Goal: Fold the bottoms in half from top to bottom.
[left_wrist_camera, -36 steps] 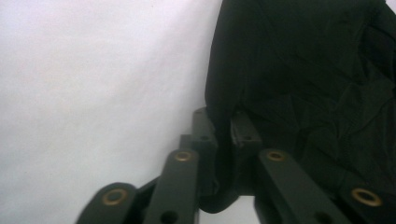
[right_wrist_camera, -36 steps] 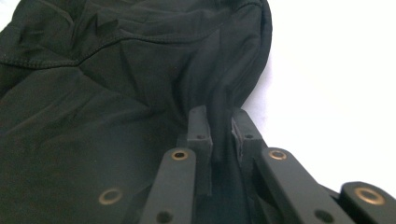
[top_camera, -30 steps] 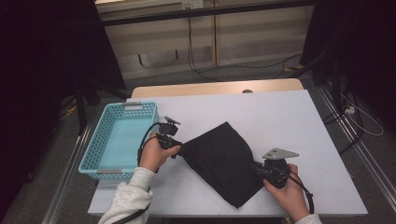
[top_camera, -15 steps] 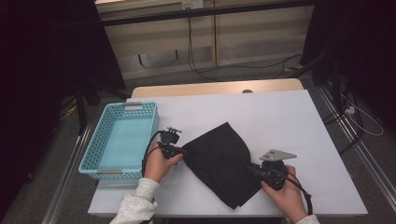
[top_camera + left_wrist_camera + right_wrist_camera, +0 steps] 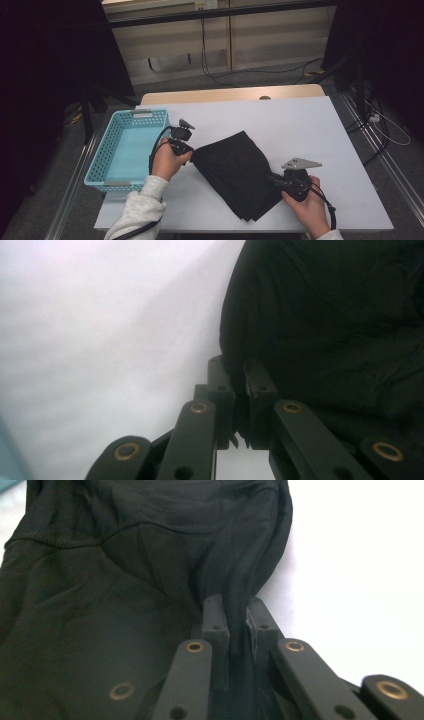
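Observation:
A folded black cloth (image 5: 235, 172) lies on the white table (image 5: 280, 120) in the high view. My left gripper (image 5: 192, 152) is at the cloth's left corner; its jaws have just been closing and now pinch the cloth's edge (image 5: 240, 370). At the cloth's right edge my right gripper (image 5: 272, 178) is shut on a raised fold of the fabric (image 5: 237, 597). In the right gripper view the black cloth (image 5: 125, 570) spreads out ahead of the jaws.
A light blue plastic basket (image 5: 125, 147) stands at the table's left side, just left of my left hand. A wooden strip (image 5: 230, 94) runs along the table's far edge. White tabletop lies beyond the cloth and to its right.
My left gripper drew back a little, then moved in onto the cloth's left corner and closed on it. The right gripper has kept its hold and place.

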Demonstrator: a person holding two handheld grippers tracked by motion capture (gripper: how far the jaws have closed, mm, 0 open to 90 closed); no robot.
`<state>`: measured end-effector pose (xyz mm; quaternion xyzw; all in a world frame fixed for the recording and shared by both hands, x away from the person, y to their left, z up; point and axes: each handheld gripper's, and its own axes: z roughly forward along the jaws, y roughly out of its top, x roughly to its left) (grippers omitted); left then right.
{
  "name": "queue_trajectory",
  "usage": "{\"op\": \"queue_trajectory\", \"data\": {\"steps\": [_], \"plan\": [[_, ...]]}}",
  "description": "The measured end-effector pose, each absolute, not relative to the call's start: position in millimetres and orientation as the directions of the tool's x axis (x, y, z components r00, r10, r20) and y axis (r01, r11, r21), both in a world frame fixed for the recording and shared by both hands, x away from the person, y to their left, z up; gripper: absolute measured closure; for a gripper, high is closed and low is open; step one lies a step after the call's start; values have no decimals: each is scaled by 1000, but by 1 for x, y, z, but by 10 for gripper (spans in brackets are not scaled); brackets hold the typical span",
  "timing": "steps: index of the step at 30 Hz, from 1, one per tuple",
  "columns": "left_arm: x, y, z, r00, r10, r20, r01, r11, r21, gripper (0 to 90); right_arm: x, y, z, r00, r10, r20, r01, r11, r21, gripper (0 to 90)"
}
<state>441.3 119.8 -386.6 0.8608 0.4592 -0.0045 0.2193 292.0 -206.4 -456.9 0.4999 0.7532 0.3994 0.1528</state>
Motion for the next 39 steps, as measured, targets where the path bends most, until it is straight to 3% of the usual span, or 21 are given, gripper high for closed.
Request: {"op": "queue_trajectory", "data": {"steps": [15, 39], "plan": [[464, 127, -333, 587, 784, -203, 803, -533, 265, 849, 289, -188, -443, -479, 860, 176, 587, 165, 792, 822], [485, 148, -299, 591, 781, -204, 807, -570, 157, 849, 299, -157, -435, -536, 833, 141, 533, 204, 821, 822]]}}
